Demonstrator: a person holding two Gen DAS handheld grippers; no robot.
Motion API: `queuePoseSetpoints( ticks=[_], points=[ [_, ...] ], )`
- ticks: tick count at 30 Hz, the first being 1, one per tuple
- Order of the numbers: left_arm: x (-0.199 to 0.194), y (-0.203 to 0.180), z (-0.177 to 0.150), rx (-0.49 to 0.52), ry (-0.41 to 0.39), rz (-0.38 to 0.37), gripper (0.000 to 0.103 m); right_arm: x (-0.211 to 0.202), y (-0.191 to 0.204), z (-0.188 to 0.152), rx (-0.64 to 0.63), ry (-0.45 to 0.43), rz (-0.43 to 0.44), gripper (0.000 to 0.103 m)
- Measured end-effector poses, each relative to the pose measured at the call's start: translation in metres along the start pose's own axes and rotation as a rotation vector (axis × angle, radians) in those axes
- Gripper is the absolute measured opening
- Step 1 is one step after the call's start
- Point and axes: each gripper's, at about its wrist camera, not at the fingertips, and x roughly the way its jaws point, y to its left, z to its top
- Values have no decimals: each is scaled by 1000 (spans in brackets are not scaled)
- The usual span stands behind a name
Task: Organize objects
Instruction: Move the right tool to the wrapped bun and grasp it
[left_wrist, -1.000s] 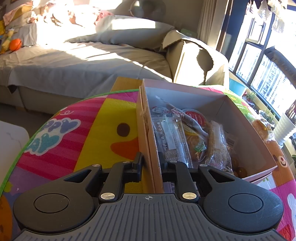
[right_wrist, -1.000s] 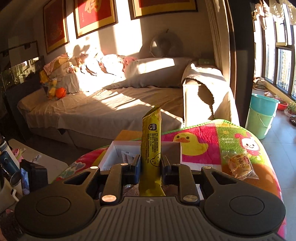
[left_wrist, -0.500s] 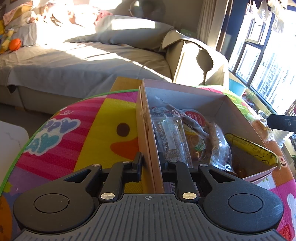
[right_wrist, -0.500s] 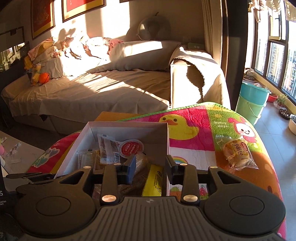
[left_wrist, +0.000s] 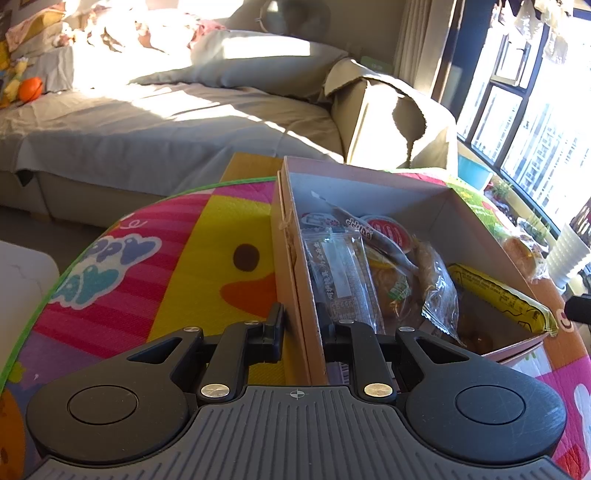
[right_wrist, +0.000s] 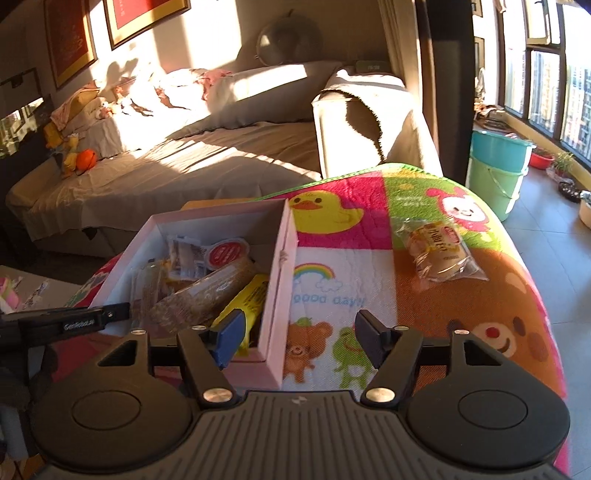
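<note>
1. In the left wrist view, the left gripper (left_wrist: 300, 319) is sitting low in the centre of the frame, pinching the near side wall of the pink box (left_wrist: 291, 266): one finger is resting outside the wall on the cartoon mat (left_wrist: 177, 266), the other is lying inside among the snacks.
2. The box is occupying the middle and right of that frame, its open top showing wrapped snacks. A clear-wrapped bar (left_wrist: 341, 273) is lying along the near wall, a red-lidded cup (left_wrist: 388, 229) is sitting toward the far end, and a bread roll in clear film (left_wrist: 436, 280) is lying beside them.
3. The yellow snack bar (left_wrist: 498, 293) is resting inside the box against the wall at the right of the frame, slanting so that its lower end is sticking over the rim at the right edge.
4. In the right wrist view, the right gripper (right_wrist: 301, 338) is hovering at the lower centre, its jaws opening. Its fingers are straddling the box's near corner wall without pressing on it; the left one, with a blue pad, is just beside the yellow bar.
5. In that view the box is lying left of centre.
6. A wrapped bun (right_wrist: 439, 251) is lying on the mat at the right of centre, well apart from the box.
7. A draped sofa (right_wrist: 177, 162) is filling the upper left, and stacked buckets (right_wrist: 495, 173) are standing at the upper right by the windows.
</note>
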Motion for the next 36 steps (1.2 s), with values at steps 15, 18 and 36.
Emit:
queuePoseSetpoints(
  ticks=[15,18,36],
  points=[
    [-1,-3,-1,8,5,7,19,61,18,4,-19,72,-85,75],
    [-1,-3,-1,8,5,7,19,61,14,2,1,73,-70,75],
    [-2,-5,-2,18,11,7,19,58,-62,35,-96,-116,-377,99]
  ],
)
